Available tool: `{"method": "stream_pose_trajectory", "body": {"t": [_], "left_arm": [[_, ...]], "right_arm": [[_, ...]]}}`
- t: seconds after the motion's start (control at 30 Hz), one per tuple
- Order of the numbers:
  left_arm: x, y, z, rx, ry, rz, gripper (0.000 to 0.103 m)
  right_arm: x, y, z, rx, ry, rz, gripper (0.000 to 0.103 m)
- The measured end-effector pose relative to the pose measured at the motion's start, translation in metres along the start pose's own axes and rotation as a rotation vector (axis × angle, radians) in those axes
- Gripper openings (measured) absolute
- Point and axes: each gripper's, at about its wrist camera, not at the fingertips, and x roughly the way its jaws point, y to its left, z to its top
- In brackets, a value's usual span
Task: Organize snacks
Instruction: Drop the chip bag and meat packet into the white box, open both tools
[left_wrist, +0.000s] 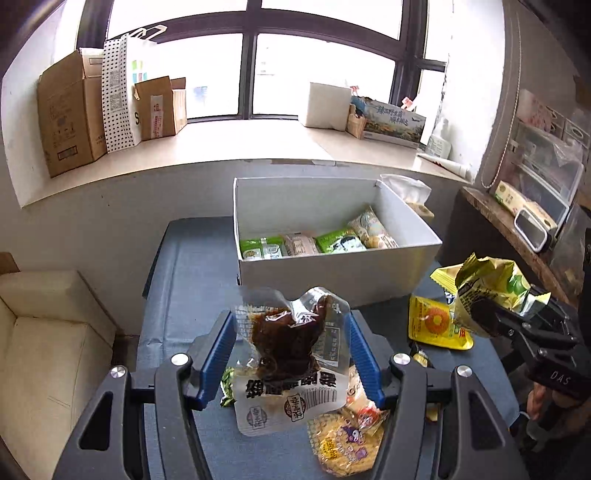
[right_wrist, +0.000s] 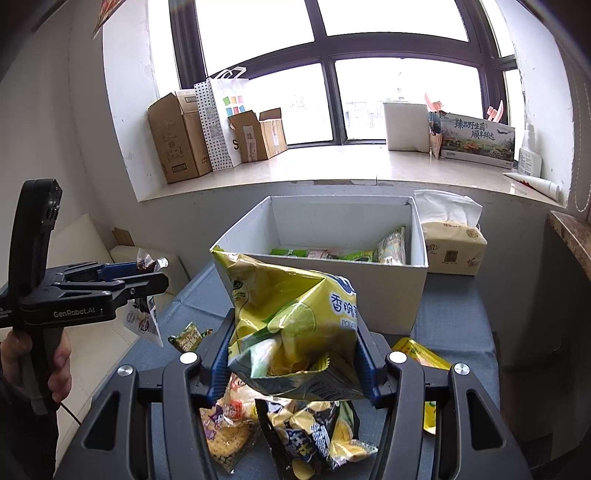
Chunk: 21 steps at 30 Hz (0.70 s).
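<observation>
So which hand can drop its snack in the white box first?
Probably the right. Its gripper holds the yellow chip bag straight in front of the white box, near its front wall. The left gripper, holding the clear pouch, sits left of the box.

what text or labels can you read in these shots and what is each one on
"GenRobot.AI": side of the left tool.
"DAS": body of the right tool.
"香脆", then "POTA" cut off: yellow chip bag held by the right tool.
"臻品野生菌 顺丰鲜达": printed box on the windowsill.
"S": white paper bag, rest hidden.
Clear pouch, carton labels and snacks in the white box: too small or blurred.
</observation>
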Motion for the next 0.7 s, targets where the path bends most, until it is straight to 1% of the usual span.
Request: {"method": "stream_pose_trajectory", "body": {"t": [0.1, 0.27, 0.3, 0.33, 0.37, 0.43, 0.53, 0.63, 0.7], "left_arm": [[0.002, -0.005, 0.020, -0.014, -0.031, 0.005, 0.065], [0.017, -0.017, 0.056, -0.003, -0.069, 0.033, 0.066], [0.019, -0.019, 0.063, 0.003, -0.085, 0.042, 0.066], [0.022, -0.019, 0.070, 0.002, -0.090, 0.032, 0.066], [0.026, -0.018, 0.079, -0.007, -0.089, 0.021, 0.066], [0.036, -0.015, 0.095, -0.025, -0.087, 0.026, 0.066], [0.056, -0.011, 0.115, -0.022, -0.092, 0.089, 0.066], [0.085, -0.008, 0.127, -0.027, -0.064, 0.090, 0.067], [0.102, -0.008, 0.130, -0.020, -0.044, 0.103, 0.067]], "right_arm": [[0.011, -0.008, 0.019, 0.017, -0.006, -0.001, 0.060], [0.036, -0.024, 0.054, 0.039, -0.009, -0.038, 0.060], [0.042, -0.030, 0.061, 0.054, -0.006, -0.031, 0.060], [0.048, -0.034, 0.069, 0.062, -0.003, -0.028, 0.060], [0.055, -0.038, 0.076, 0.059, 0.000, -0.034, 0.060], [0.068, -0.045, 0.090, 0.053, 0.005, -0.056, 0.060], [0.092, -0.058, 0.108, 0.076, 0.026, -0.067, 0.060], [0.122, -0.070, 0.119, 0.078, 0.089, -0.130, 0.060], [0.137, -0.077, 0.119, 0.095, 0.121, -0.129, 0.061]]}}
